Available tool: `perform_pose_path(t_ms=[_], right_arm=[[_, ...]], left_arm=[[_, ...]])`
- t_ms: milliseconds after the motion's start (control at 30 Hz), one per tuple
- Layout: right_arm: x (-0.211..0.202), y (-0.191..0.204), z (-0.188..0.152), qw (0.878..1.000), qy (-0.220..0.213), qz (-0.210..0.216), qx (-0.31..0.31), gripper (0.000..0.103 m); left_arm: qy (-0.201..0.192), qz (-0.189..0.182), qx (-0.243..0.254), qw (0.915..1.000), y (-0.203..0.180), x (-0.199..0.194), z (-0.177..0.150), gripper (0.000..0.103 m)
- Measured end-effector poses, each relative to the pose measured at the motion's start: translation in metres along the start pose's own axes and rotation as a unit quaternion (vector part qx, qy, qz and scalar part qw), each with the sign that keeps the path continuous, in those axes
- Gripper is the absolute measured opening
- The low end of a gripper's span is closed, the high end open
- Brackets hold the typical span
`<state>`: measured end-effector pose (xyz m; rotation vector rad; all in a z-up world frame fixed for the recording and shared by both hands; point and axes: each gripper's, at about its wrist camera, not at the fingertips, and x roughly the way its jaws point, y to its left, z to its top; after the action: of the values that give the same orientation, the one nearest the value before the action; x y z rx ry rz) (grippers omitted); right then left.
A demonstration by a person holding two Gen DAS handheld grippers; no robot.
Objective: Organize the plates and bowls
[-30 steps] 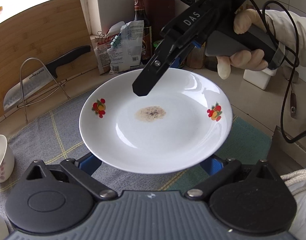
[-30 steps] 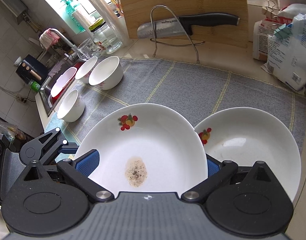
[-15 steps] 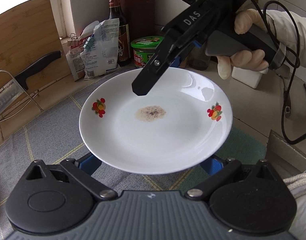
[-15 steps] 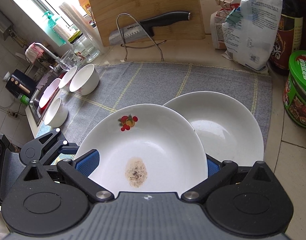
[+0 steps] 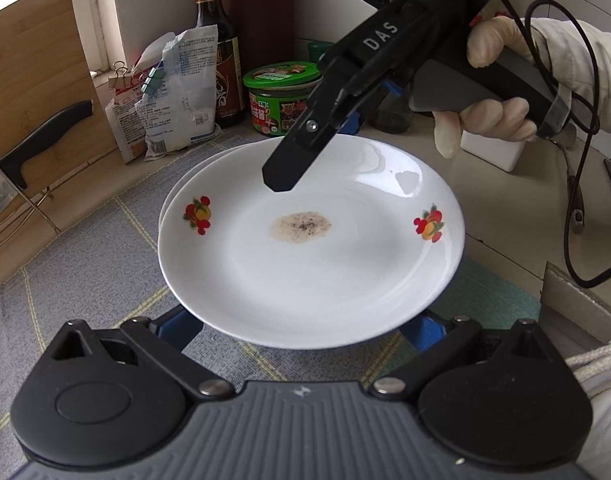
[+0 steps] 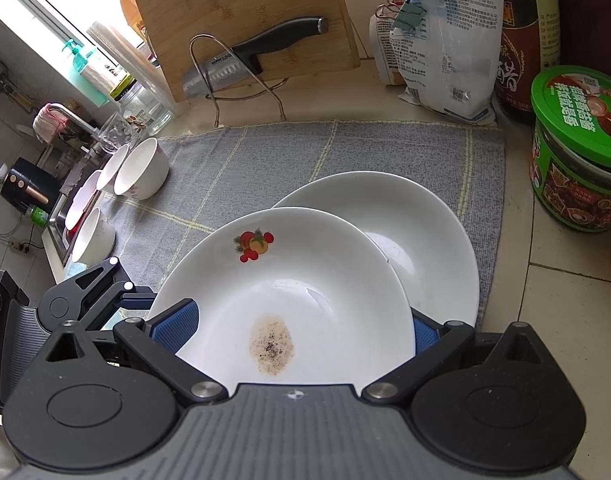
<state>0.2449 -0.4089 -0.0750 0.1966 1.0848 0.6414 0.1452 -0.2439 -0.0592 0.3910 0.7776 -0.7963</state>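
Plates were mid-stacking: we held the stained plate (image 5: pixel 311 248) between us, left tool (image 5: pixel 305 328) and right tool (image 6: pixel 301 320) each clamped on opposite rims (for balance), above the plain plate (image 6: pixel 421 240) near the mat's (image 6: pixel 305 160) right edge.

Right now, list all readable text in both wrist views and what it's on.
"DAS": on the right tongs, seen from the left wrist.
"SUPOR": on the knife blade; left wrist view shows only "UPOR" at the frame edge.
Green-lidded jar, dark sauce bottle, white bag: printed Chinese text and small print, too small or distorted to read reliably.
Plates, bowls: no text.
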Motion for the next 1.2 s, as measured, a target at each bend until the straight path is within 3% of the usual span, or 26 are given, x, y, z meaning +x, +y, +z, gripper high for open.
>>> perform_pose_path(t_ms=[833, 1200], right_arm=[[0.006, -0.024, 0.009, 1.0, 0.002, 0.0, 0.018, 0.103], [0.0, -0.029, 0.006, 1.0, -0.005, -0.008, 0.028, 0.103]], left_arm=[[0.013, -0.009, 0.003, 0.9999, 0.007, 0.015, 0.008, 0.102], [0.018, 0.007, 0.005, 0.9998, 0.013, 0.022, 0.01, 0.102]])
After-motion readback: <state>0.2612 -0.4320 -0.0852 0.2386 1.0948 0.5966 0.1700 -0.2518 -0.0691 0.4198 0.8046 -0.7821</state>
